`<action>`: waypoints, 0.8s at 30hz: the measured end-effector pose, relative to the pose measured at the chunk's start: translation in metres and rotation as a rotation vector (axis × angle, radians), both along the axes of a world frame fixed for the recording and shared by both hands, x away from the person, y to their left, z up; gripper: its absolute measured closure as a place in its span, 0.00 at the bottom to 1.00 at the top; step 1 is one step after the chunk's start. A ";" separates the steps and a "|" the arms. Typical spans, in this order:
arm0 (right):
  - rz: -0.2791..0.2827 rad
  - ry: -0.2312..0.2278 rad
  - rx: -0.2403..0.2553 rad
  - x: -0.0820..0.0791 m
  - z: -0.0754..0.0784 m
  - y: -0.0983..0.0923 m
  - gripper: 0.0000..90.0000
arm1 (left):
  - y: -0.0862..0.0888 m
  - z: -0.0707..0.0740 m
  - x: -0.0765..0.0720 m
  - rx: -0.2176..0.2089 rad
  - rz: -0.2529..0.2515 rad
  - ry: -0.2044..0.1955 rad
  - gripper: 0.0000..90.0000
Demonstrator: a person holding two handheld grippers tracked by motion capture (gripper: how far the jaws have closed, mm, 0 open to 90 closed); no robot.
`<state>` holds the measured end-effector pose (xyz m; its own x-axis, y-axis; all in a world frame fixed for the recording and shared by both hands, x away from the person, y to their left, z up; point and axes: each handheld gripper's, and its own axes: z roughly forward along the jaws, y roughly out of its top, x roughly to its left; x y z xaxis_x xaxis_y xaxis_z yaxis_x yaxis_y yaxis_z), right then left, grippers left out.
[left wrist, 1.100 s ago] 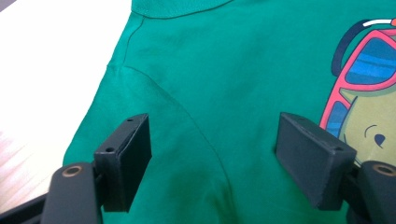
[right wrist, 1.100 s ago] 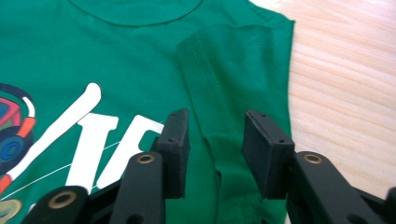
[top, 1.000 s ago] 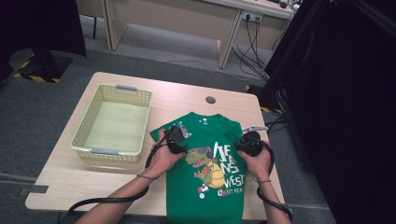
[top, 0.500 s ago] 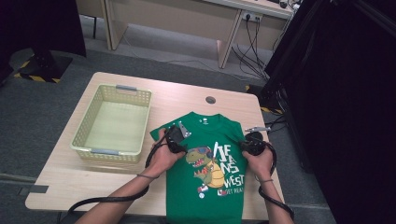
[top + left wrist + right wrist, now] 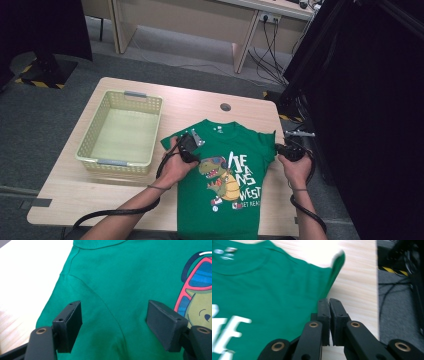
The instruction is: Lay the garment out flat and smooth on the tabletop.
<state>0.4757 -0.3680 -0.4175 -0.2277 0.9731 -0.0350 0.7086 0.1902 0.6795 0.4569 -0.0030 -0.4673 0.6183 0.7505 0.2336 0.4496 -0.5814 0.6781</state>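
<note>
T-shirt [image 5: 227, 180]: green, spread flat on the table [image 5: 200, 102], lower centre of the high view.
Left gripper [image 5: 189, 146]: on the shirt's left shoulder; jaws wide apart, fabric beneath them, nothing pinched.
Right gripper [image 5: 290, 151]: at the shirt's right sleeve edge, centre right; jaws have just closed, pressed together; whether cloth is caught cannot be told.
Basket [image 5: 85, 145]: left of the shirt.

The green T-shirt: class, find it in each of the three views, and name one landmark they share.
High view: green T-shirt flat at the table's near right.
Left gripper view: its shoulder seam between open jaws.
Right gripper view: its sleeve edge at the shut jaws.
Shared landmark: the shirt's collar.
</note>
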 end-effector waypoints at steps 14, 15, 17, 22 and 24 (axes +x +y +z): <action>0.067 0.084 0.029 -0.032 -0.012 -0.002 0.82 | 0.000 0.000 0.004 0.002 0.009 0.000 0.32; 0.080 0.094 0.046 -0.038 -0.014 0.000 0.81 | 0.000 0.000 0.004 0.001 0.010 -0.001 0.32; 0.096 0.104 0.076 -0.047 -0.017 0.002 0.80 | 0.000 0.001 0.004 0.009 0.008 0.001 0.32; 0.122 0.114 0.115 -0.064 -0.019 0.010 0.78 | 0.000 0.001 0.005 0.013 0.009 0.001 0.32; 0.130 0.120 0.114 -0.066 -0.020 0.014 0.76 | 0.000 0.001 0.005 0.015 0.011 0.000 0.32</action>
